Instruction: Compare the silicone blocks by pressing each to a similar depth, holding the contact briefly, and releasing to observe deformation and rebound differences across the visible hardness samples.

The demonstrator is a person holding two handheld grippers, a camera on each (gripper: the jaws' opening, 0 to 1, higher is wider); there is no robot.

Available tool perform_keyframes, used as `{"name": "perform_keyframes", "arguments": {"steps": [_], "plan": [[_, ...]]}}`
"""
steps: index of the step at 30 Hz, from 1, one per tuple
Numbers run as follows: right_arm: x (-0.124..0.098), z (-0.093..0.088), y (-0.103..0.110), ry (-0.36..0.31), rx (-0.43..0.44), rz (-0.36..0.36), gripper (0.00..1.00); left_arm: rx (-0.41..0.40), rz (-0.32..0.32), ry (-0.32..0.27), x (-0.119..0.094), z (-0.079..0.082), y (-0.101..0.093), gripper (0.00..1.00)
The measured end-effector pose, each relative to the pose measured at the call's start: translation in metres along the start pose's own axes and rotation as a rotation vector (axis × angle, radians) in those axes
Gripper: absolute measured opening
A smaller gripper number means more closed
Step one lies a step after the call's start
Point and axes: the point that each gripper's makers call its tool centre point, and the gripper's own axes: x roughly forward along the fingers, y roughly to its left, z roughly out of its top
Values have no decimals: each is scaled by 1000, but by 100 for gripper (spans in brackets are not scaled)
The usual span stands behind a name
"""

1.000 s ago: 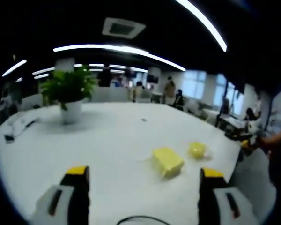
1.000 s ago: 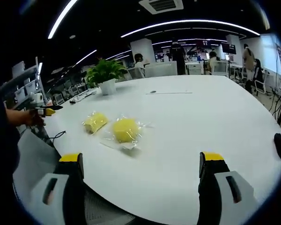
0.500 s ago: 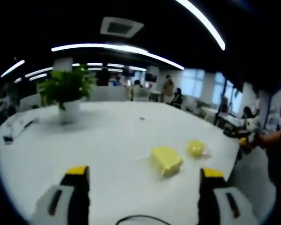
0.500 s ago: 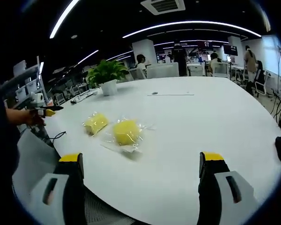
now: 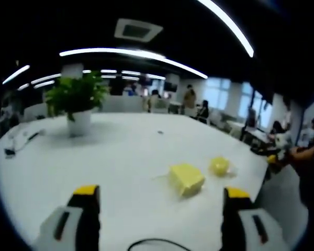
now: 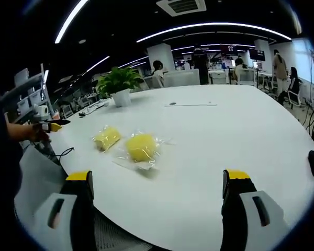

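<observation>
In the left gripper view the left gripper point(image 5: 158, 201) has its jaws spread wide and empty at the bottom of the frame, with the square block point(image 5: 186, 179) and the round block point(image 5: 220, 166) lying on the white counter point(image 5: 120, 157) right of centre, and a plant point(image 5: 77, 104) at the upper left. In the right gripper view the right gripper point(image 6: 158, 185) also has its jaws wide apart and empty, above the counter's near edge. There both wrapped yellow blocks lie just beside each other, left of centre.
</observation>
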Motion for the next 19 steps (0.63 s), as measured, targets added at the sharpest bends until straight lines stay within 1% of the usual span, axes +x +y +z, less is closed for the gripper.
{"name": "perform_keyframes", "arguments": {"steps": [2,6,10,12,19], "plan": [[0,1,0,-6,-9,-2,96,-5,-1,3,0,-1,-1,100],[0,-3,2,6,-6,1,96,-8,0,4,-1,-2,-2,100],[0,-4,2,7,1,0,96,11,8,4,-3,-2,-3,100],[-1,-3,3,3,4,1,96,-8,8,2,-2,-2,-2,100],[-1,-2,2,1,3,-1,96,-10,13,-1,-2,-2,0,100]]}}
